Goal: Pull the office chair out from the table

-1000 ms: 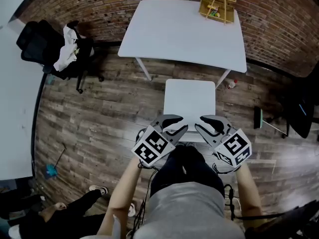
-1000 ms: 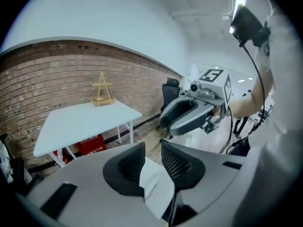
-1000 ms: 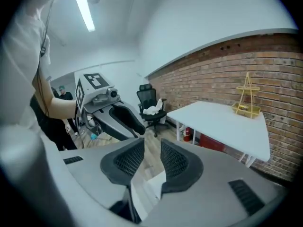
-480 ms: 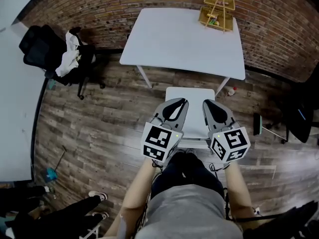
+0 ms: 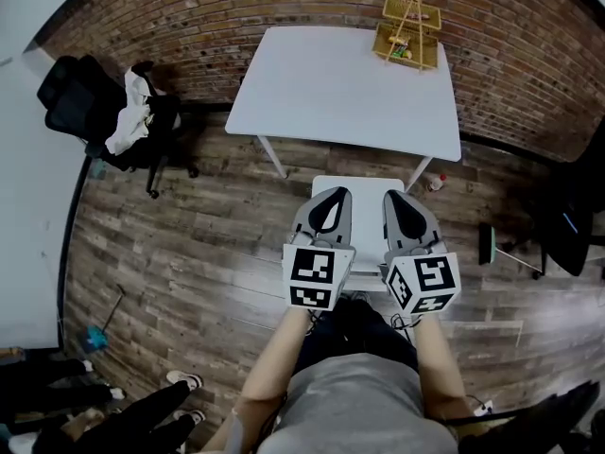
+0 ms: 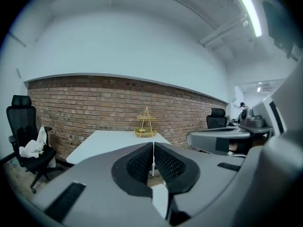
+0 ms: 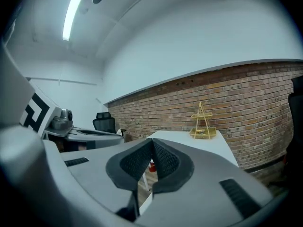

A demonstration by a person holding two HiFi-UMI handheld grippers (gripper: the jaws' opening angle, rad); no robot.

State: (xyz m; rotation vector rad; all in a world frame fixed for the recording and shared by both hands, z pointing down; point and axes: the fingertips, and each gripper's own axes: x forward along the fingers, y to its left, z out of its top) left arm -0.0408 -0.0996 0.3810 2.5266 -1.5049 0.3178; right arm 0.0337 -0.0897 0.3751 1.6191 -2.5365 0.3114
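A white square seat point(image 5: 367, 201) stands on the wood floor just in front of the white table point(image 5: 340, 83), apart from its near edge. My left gripper point(image 5: 332, 195) and right gripper point(image 5: 396, 198) hover side by side above that seat and point toward the table. Both are shut with nothing between the pads. The left gripper view shows its jaws point(image 6: 153, 146) meeting in front of the table point(image 6: 109, 143). The right gripper view shows the same for its jaws point(image 7: 152, 144). A black office chair point(image 5: 90, 102) with a white garment draped on it stands far left by the brick wall.
A yellow wire rack point(image 5: 408, 31) sits on the table's far right corner. A second dark chair point(image 5: 567, 220) is at the right edge. A long white desk point(image 5: 28, 206) runs along the left. Someone's legs and shoes point(image 5: 142, 410) are at the lower left.
Both grippers rose from the seat's near edge and tipped up toward level. Their jaws went from open to shut, with nothing in them.
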